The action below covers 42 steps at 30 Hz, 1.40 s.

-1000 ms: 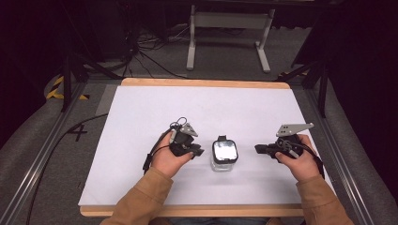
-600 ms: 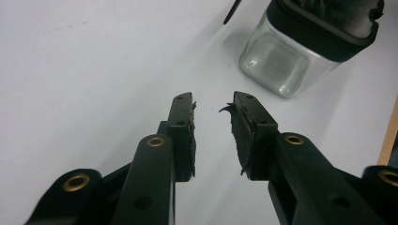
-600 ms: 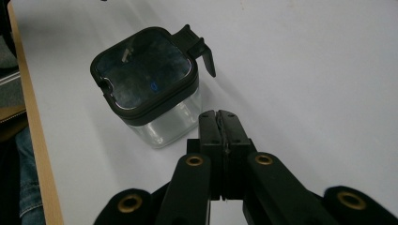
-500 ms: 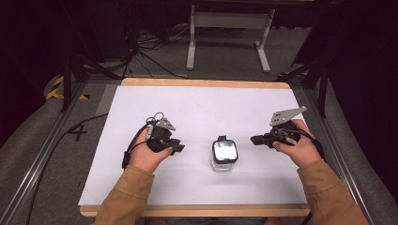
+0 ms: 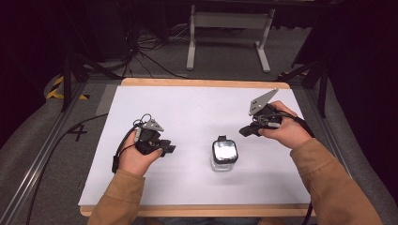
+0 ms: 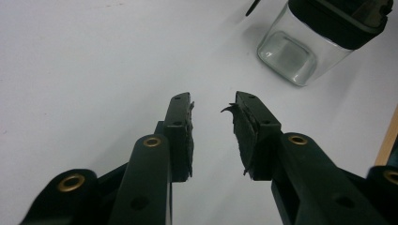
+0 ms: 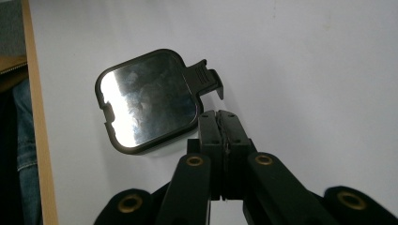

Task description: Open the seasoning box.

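At the frame's centre, the square glass jar with black mirrored lid (image 5: pixel 224 155) stands between the parted, empty left gripper (image 5: pixel 168 149) and the nearer, closed, empty right gripper (image 5: pixel 244 131).

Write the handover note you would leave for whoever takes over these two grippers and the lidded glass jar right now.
Left gripper: open, empty, off the table, left of the jar and apart from it.
Right gripper: jaws shut on nothing, held above the table to the jar's right, pointing at it.
Glass jar: upright near the middle of the white table, its black lid with a mirror top seated, hinge tab showing.
Done: nothing evident; jar closed, untouched.
Left: probably grip the jar and work the lid.
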{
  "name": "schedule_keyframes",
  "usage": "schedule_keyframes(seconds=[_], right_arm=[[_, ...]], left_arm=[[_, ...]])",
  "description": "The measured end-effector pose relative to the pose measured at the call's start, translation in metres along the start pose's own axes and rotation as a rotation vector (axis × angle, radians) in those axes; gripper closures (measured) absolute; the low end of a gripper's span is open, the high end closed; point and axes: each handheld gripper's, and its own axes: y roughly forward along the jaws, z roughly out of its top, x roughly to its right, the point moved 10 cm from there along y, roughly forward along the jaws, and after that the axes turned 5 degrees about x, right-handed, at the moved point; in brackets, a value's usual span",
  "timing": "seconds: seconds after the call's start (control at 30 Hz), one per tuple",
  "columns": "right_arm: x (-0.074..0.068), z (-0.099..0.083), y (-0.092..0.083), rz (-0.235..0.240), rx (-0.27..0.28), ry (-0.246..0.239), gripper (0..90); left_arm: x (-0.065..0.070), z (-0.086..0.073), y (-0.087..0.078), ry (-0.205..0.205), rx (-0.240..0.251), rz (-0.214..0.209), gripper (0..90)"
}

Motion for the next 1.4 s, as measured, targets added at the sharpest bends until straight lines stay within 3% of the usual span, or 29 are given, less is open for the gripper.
schedule_keyframes(seconds=[0.2, 0.43, 0.67, 1.4], right_arm=[[0.000, 0.015, 0.016, 0.037, -0.086, -0.074, 90.0], [0.000, 0.023, 0.036, 0.057, -0.111, -0.091, 90.0], [0.003, 0.026, 0.053, 0.070, -0.135, -0.092, 90.0], [0.005, 0.029, 0.061, 0.101, -0.143, -0.070, 90.0]], left_arm=[[0.002, 0.002, 0.001, -0.005, 0.010, -0.021, 67.9], [0.005, 0.003, 0.005, -0.005, 0.010, -0.034, 67.8], [0.005, 0.003, 0.006, 0.000, 0.010, -0.036, 67.9], [0.009, 0.002, 0.008, 0.003, 0.005, -0.040, 67.8]])
